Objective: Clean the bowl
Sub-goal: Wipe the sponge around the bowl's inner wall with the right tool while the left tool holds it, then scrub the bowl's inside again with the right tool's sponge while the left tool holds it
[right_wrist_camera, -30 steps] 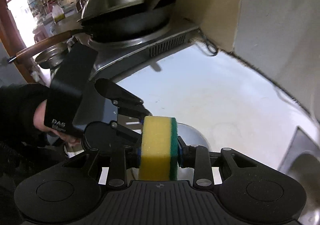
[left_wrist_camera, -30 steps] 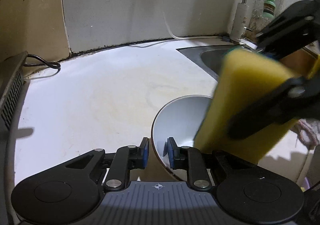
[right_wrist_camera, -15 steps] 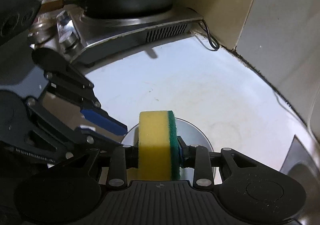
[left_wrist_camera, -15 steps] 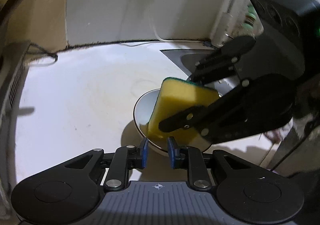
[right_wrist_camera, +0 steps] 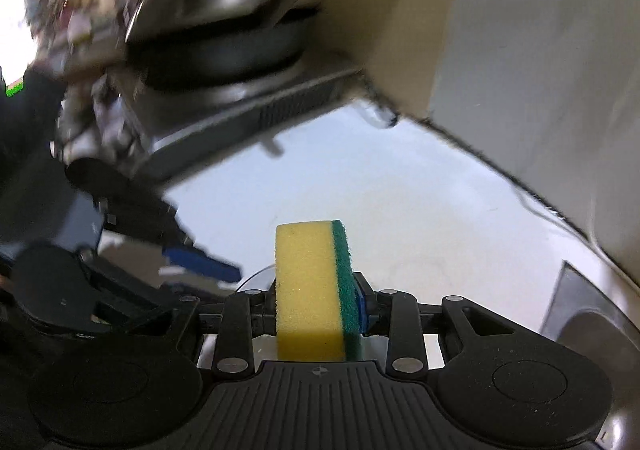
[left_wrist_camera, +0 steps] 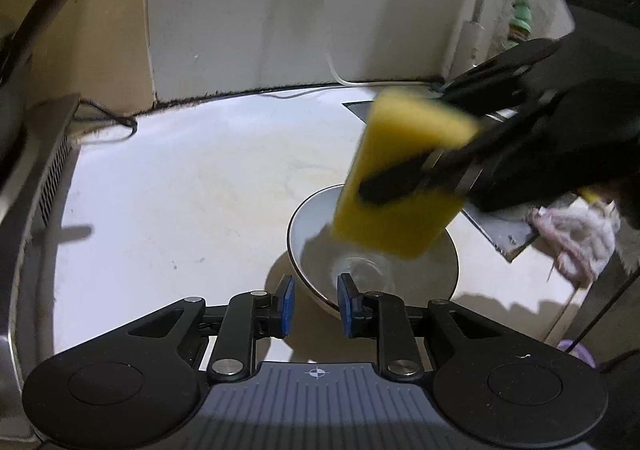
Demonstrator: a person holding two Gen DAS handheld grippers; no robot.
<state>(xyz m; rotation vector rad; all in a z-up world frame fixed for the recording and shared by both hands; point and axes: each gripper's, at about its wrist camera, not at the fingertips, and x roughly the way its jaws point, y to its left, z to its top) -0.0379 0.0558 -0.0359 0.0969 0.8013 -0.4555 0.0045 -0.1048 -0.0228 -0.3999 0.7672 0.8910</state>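
Left wrist view: left gripper [left_wrist_camera: 312,300] has its blue pads [left_wrist_camera: 286,304] clamped on the near rim of the bowl [left_wrist_camera: 320,234], one pad outside, one inside.
Bowl: white, sits on the white counter [left_wrist_camera: 180,202], near its right edge and just beside the sink [left_wrist_camera: 500,230] corner.
Right gripper: [left_wrist_camera: 404,178] jaws squeezed on the sponge [left_wrist_camera: 400,178], coming in from the right.
Sponge: yellow, pretty blurry, lower end dipping into the bowl. Can't tell if it touches the inside.
Right wrist view: sponge [right_wrist_camera: 310,294] sits upright between the fingers, green scrub side [right_wrist_camera: 345,290] facing right.
Background: rag [left_wrist_camera: 572,242] right of the sink, faucet [left_wrist_camera: 486,18] at the back wall, wok [right_wrist_camera: 224,46] on the stove [right_wrist_camera: 248,118].
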